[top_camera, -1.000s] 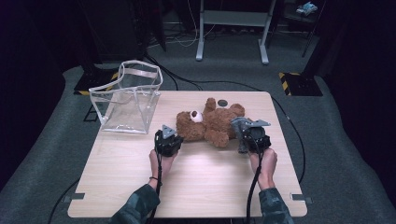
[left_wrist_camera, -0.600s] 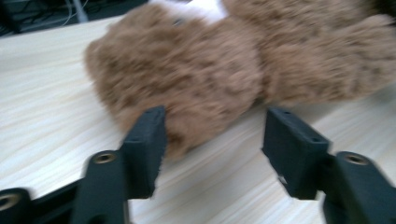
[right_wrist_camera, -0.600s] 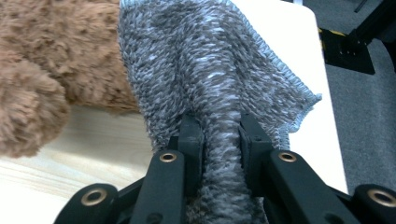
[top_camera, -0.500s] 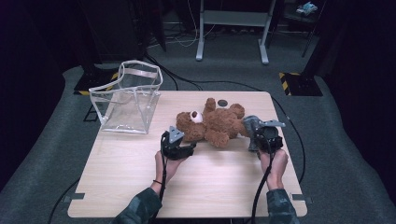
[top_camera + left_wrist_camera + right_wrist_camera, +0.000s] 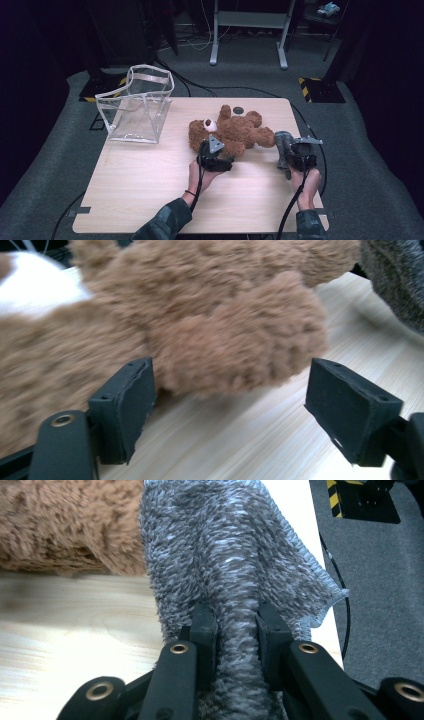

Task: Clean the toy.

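Teddy bear (image 5: 210, 325) blurred, cropped — left gripper (image 5: 227, 410) just opened around its limb; right gripper (image 5: 235, 635) pinches grey cloth (image 5: 225, 555).

A clear plastic bag (image 5: 137, 107) is stood upright at the table's (image 5: 140, 195) far left corner; a small dark disc (image 5: 238, 110) is seen near the far edge.

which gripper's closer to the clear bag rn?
Left. The left gripper sits at the teddy bear near mid-table, jaws open around a paw, the clear bag off to its far left. The right gripper, clamped on a grey knit cloth, is beyond the bear at the table's right edge.
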A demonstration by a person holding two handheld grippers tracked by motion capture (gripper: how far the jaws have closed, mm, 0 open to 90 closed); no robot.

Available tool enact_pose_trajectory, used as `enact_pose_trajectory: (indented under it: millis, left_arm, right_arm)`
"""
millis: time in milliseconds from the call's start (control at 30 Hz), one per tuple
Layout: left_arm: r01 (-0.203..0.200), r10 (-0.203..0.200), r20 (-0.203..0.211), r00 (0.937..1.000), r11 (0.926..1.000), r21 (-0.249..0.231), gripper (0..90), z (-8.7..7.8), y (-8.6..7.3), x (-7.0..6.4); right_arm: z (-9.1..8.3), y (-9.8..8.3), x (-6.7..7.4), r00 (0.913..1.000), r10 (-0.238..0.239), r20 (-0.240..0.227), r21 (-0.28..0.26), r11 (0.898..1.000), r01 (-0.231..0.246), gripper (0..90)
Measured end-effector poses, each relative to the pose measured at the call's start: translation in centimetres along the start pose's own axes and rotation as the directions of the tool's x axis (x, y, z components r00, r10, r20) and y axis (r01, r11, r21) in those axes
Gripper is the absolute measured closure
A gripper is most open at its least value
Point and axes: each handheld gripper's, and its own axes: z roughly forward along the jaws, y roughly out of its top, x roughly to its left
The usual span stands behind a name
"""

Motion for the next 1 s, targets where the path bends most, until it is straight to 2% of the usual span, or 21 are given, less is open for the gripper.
enact_pose_trajectory:
  millis: [100,167,233,267,400,467,633,700,733,933,1000]
  left_arm:
    - [0.004,-0.004,0.006,1.0,1.0,-0.001,18.0,0.8,0.3,-1.0]
    - [0.0,0.0,-0.004,1.0,1.0,-0.006,17.4,1.2,0.6,-1.6]
    - [-0.005,0.005,-0.027,0.9996,1.0,-0.005,17.4,1.6,0.7,-2.0]
    - [-0.005,0.005,-0.041,0.9992,1.0,-0.007,17.4,1.8,0.8,-2.1]
    - [-0.001,0.0,-0.081,0.9967,1.0,-0.009,19.0,2.4,1.1,-2.2]
    - [0.001,-0.001,-0.087,0.9962,1.0,0.002,19.3,2.9,1.0,-2.2]
    - [-0.022,0.024,-0.105,0.9942,0.9997,0.014,21.9,3.4,0.9,-2.1]
    - [-0.024,0.026,-0.107,0.9939,0.9996,0.016,27.5,3.4,0.9,-1.9]
    - [-0.027,0.029,-0.104,0.9941,0.9995,0.018,34.6,3.3,0.9,-1.9]
    - [-0.041,0.043,-0.117,0.9922,0.999,0.02,56.7,3.0,0.8,-1.5]
    - [-0.044,0.046,-0.122,0.9915,0.9988,0.019,60.6,2.9,0.8,-1.4]
  right_arm:
    - [0.1,-0.3,-0.3,1.0,0.008,-0.003,0.002,1.0,-0.008,74.5]
    - [0.2,-0.5,-0.6,0.9999,0.011,-0.006,0.005,1.0,-0.011,74.4]
    - [0.2,-0.6,-0.7,0.9994,0.035,-0.001,0.008,0.999,-0.035,74.3]
    - [0.2,-0.7,-0.8,0.9997,0.025,-0.005,0.01,1.0,-0.025,74.3]
    - [0.4,-1.1,-1.1,0.9994,0.033,-0.003,0.011,0.999,-0.033,73.7]
    - [0.4,-1.2,-1.3,0.9992,0.04,-0.001,0.002,0.999,-0.04,73.8]
    - [0.6,-1.5,-1.0,0.9994,0.034,-0.011,0.012,0.999,-0.034,73.8]
    - [0.6,-1.5,-0.8,0.9995,0.028,-0.012,0.017,0.999,-0.028,73.8]
    - [0.7,-1.5,-0.7,0.9994,0.03,-0.014,0.012,0.999,-0.03,73.8]
    - [0.8,-1.4,-0.4,0.9997,0.016,-0.016,0.017,1.0,-0.016,73.8]
    - [0.8,-1.4,-0.3,0.9996,0.02,-0.021,0.014,1.0,-0.02,73.9]
